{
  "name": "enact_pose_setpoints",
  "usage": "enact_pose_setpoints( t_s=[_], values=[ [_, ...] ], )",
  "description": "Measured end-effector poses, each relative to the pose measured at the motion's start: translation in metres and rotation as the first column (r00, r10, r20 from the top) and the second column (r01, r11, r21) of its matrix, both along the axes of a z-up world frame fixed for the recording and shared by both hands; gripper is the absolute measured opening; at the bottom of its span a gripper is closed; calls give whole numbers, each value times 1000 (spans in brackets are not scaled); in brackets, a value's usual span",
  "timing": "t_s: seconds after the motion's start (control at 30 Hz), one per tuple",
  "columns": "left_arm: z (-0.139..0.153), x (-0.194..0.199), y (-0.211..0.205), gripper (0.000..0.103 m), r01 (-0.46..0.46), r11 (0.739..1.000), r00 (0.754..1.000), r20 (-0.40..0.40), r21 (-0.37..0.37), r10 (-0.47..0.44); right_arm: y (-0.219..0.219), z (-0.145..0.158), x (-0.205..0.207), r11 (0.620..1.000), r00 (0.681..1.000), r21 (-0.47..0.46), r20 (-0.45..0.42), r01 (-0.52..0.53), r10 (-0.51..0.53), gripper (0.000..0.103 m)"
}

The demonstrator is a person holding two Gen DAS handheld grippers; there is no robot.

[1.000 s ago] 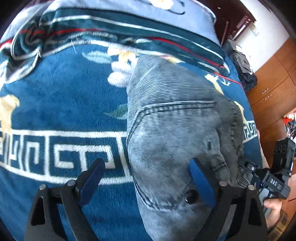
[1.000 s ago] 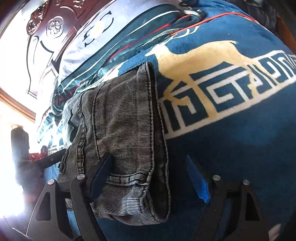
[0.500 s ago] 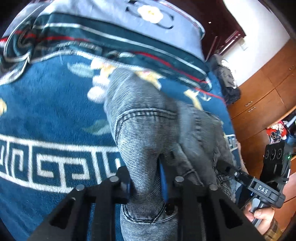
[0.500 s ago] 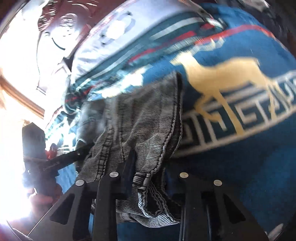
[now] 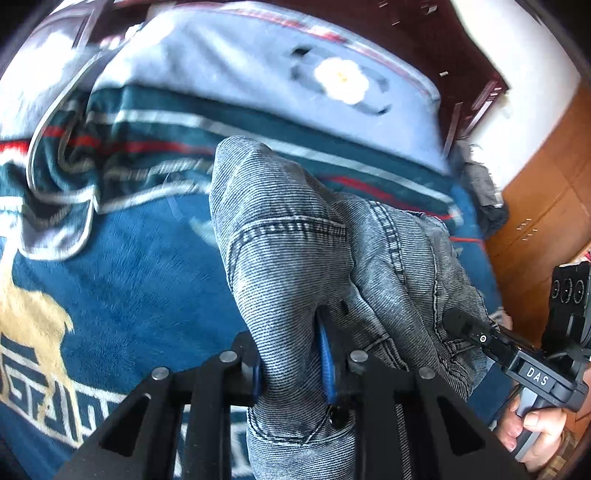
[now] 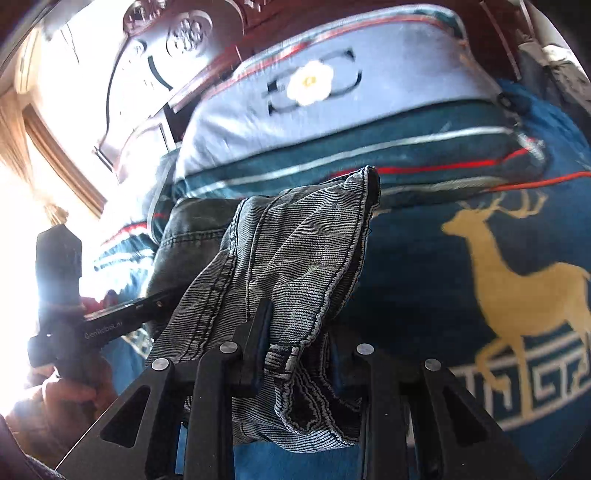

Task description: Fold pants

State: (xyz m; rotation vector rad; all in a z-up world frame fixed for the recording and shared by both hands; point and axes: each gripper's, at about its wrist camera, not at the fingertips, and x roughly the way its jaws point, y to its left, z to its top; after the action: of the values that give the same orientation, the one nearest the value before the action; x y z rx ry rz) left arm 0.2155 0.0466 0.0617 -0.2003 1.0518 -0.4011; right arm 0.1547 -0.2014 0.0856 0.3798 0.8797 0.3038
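Observation:
Grey washed denim pants (image 5: 295, 258) lie folded on a blue deer-pattern blanket (image 5: 129, 288). My left gripper (image 5: 291, 365) is shut on the near edge of the pants by a back pocket and lifts it. My right gripper (image 6: 295, 354) is shut on the other near corner of the pants (image 6: 295, 266), where hems and seams bunch up. The cloth hangs raised between both grippers. The right gripper also shows in the left wrist view (image 5: 517, 354), and the left gripper shows in the right wrist view (image 6: 110, 325).
A light blue pillow with a white flower (image 5: 280, 85) and a teal striped cover (image 6: 369, 155) lie at the head of the bed. A dark carved headboard (image 6: 184, 33) stands behind. Wooden cabinets (image 5: 546, 221) stand at the right, with a bright window at the left.
Both grippers went from open over the pants' near edge to shut on the denim. They have lifted it and moved it toward the pillow.

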Motion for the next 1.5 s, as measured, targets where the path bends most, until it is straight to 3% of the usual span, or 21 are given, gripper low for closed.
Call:
enact_pose_setpoints(
  t_s=[0.07, 0.13, 0.17, 0.27, 0.33, 0.4, 0.6, 0.8, 0.93, 1.13, 1.5],
  values=[
    [-25, 7, 6, 39, -23, 999, 999, -48, 23, 24, 7, -25, 13, 999, 999, -38, -50, -3, 1, 30],
    [-37, 6, 13, 47, -42, 999, 998, -36, 3, 42, 8, -48, 18, 994, 996, -106, -85, 23, -33, 36],
    [-40, 5, 15, 52, -45, 999, 998, -36, -3, 45, 5, -55, 16, 995, 995, -97, -95, 32, -41, 38],
    [-43, 5, 17, 66, -59, 998, 998, -23, 6, 59, -12, -70, 11, 994, 988, -57, -119, 89, -95, 60],
    [-42, 5, 22, 68, -81, 997, 996, -41, -14, 81, -17, -73, 9, 994, 986, -48, -128, 99, -105, 62],
    [-37, 0, 26, 68, -98, 995, 994, -43, -24, 97, -14, -67, 8, 990, 984, -92, -129, 110, -121, 72],
    [1, -39, 34, 76, -131, 991, 990, 63, 31, 128, -7, -17, -24, 982, 991, -140, -15, 131, -134, 72],
    [22, -92, 32, 87, -128, 988, 983, 141, 86, 115, 16, 12, -94, 981, 995, -175, 54, 86, -78, 73],
    [33, -123, 25, 88, -102, 988, 984, 154, 118, 83, 37, 15, -129, 976, 997, -206, 55, 72, -62, 75],
    [56, -162, 6, 103, -85, 981, 976, 213, 175, 47, 48, 22, -161, 974, 995, -205, 21, 100, -98, 81],
    [77, -205, -1, 103, -94, 966, 972, 234, 240, 36, 44, 69, -191, 957, 986, -241, 90, 161, -143, 90]
  ],
)
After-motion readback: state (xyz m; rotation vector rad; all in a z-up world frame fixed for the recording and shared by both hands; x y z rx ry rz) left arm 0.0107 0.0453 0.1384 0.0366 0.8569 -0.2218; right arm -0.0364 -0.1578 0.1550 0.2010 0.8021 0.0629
